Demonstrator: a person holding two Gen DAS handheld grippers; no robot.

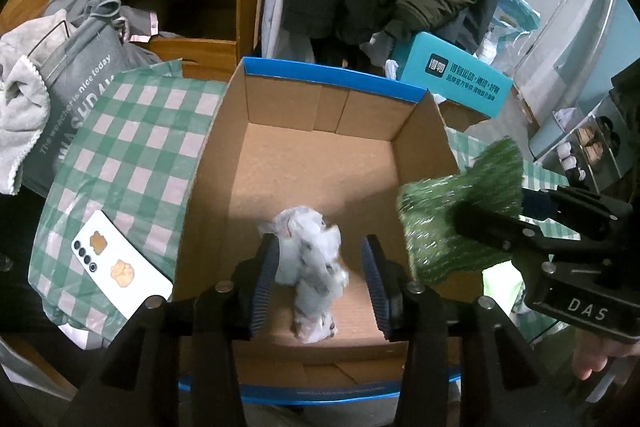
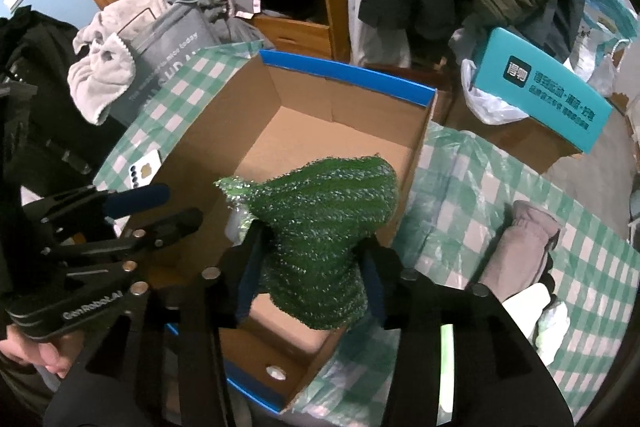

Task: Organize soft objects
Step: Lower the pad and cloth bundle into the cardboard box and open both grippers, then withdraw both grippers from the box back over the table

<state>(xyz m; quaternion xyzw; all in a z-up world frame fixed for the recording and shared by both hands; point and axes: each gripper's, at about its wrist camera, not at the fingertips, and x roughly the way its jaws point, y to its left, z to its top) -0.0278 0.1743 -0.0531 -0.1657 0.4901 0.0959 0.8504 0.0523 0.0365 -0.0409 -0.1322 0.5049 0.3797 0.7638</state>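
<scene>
The left gripper [image 1: 320, 283] hangs over the near end of the cardboard box [image 1: 224, 131], its jaws spread wide with a crumpled white cloth [image 1: 312, 267] lying loose between them on the box floor. The cloth touches neither pad as far as the left wrist view shows, so it looks released rather than held. The right gripper [image 2: 310, 283] is closed on a fuzzy green cloth [image 2: 320, 227], pinched near its lower part, with the bulk of it bulging up ahead of the fingers, over the box's right wall.

The step in hand seems to be dropping the green cloth into the box. To do it well, the right gripper should travel further to its own left until the whole bundle is past the wall and over the bare brown floor ahead of the white cloth, not hanging across the rim. Then lower it until the cloth sags onto the cardboard before opening; letting go high risks the springy fabric catching on the wall and flopping out onto the green checked cover [image 2: 520, 187]. The left gripper sits just to the left of the right one, so it is best lifted straight up and back first to avoid a bump, and to avoid dragging the white cloth along.

A grey rolled cloth [image 2: 520, 247] lies to the right of the right gripper on the checked cover and probably goes in next. A phone [image 1: 120, 263] rests left of the left gripper, outside the box; it is no soft thing and should stay put
</scene>
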